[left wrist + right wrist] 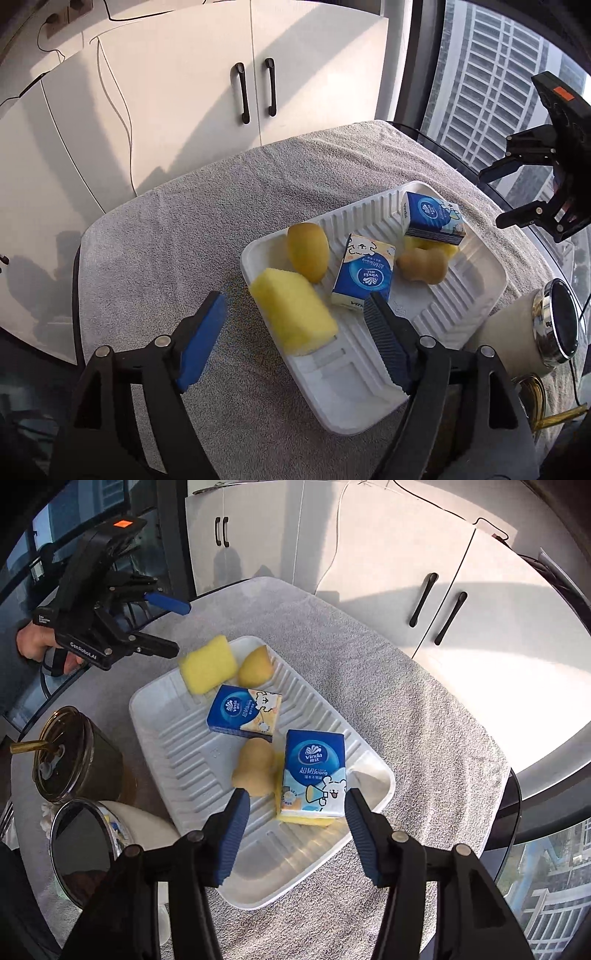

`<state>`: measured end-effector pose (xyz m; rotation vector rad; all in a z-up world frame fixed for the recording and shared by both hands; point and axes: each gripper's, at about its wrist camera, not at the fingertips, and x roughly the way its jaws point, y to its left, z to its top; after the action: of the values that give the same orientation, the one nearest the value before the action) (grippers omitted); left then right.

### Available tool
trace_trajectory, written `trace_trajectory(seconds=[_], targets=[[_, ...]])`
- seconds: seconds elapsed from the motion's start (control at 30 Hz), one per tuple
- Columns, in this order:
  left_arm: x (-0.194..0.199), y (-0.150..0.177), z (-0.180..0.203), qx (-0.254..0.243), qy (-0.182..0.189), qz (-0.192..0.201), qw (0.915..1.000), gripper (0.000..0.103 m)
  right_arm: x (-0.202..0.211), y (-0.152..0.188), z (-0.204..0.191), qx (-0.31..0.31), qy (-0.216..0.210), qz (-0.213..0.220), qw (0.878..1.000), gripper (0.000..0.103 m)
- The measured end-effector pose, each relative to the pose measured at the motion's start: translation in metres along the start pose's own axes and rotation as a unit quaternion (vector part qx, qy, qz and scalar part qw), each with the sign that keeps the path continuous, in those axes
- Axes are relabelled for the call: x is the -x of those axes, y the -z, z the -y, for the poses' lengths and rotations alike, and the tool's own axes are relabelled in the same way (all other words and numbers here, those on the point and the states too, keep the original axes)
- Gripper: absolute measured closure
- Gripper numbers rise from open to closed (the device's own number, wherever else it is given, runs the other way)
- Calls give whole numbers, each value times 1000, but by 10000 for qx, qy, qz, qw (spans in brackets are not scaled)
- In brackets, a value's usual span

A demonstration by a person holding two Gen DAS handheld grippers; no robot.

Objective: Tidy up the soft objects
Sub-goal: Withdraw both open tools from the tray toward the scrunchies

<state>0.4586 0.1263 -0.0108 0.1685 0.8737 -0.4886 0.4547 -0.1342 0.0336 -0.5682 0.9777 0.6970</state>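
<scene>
A white ribbed tray (476, 295) (173, 738) lies on a grey towel. In it are a yellow sponge (293, 312) (207, 664) on its rim, a yellow mango-like toy (308, 251) (255, 666), two blue Vinda tissue packs (364, 273) (432, 218) (243, 709) (314, 771), a tan gourd-like toy (423, 264) (253, 766), and a second yellow sponge (421, 245) (303, 819) under the far pack. My left gripper (295, 306) (177, 629) is open around the sponge on the rim. My right gripper (297, 801) (491, 197) is open above the sponge-backed pack.
The grey towel (184, 229) (406, 709) covers a round table. A dark cup with a gold straw (74, 760) and a chrome-rimmed round object (554, 321) (83, 845) stand beside the tray. White cabinets (184, 92) are behind; a window is at the side.
</scene>
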Motion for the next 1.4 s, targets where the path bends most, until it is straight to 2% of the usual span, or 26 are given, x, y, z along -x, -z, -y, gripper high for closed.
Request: trace_trajectory(seconds=[0.07,0.13,0.2,0.33,0.53,0.73,0.93,1.17,1.4], targets=[[9,6,-2,99,-49,69,9999,21,7,9,4,-165,64,48,9998,42],[18,12,-3,188,-88,171,9996,8,19,19,8,-333,93,147,9993,35],[28,20,-3,272,-155,283,9991,0,29,29,10,-510,107,267,9983,30],[48,43,9,244,-294,382,9985,0,54,52,2,-722,146,545,9958,21],[79,88,32,211,-524,581,9967,0,77,94,-36,-905,169,823,9923,20],[109,139,44,573,-452,739,9946,0,83,138,-83,-1083,49,976,9893,20],[123,180,75,470,-545,736,9947,0,80,171,-129,-1233,-120,1101,9862,19],[129,209,126,303,-259,811,9959,0,70,187,-187,-1391,-259,1259,9819,19],[115,212,170,-39,-266,835,9961,0,46,190,-230,-1645,-208,1041,9806,19]])
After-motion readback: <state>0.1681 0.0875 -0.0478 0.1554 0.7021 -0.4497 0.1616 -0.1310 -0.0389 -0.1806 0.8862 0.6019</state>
